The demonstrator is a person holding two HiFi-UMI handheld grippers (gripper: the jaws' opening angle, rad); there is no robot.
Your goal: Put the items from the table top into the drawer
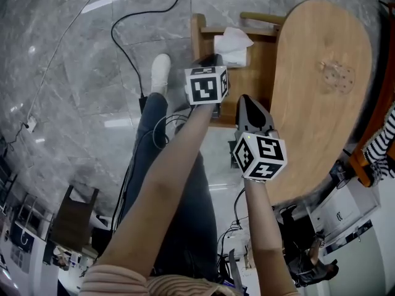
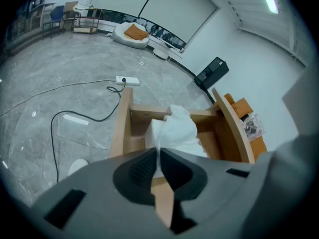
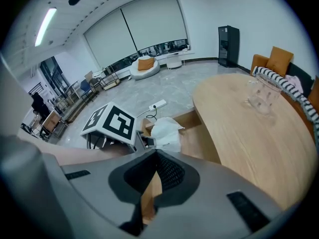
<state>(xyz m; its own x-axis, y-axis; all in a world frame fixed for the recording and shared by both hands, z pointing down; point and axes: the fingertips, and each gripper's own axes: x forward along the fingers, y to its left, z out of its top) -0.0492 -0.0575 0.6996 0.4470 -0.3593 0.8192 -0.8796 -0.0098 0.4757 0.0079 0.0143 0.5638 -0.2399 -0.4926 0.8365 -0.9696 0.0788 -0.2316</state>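
Left gripper (image 2: 158,158) is clamped on a fold of the crumpled white plastic bag (image 2: 177,131), holding it inside the open light-wood drawer (image 2: 122,123), judged ready for release; right gripper (image 3: 155,158) has its jaws together and empty over the drawer-side edge of the oval wooden table top (image 1: 308,134); a clear plastic packet (image 1: 336,76) lies near its far end, not yet moved.

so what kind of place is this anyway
Likely an open office or showroom hall: a wide polished grey floor, a window wall with roller blinds, and a lounge seat with an orange cushion beyond the wooden table.

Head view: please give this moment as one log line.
left tongs: shut on white packet; packet: at open drawer; right tongs: shut, empty
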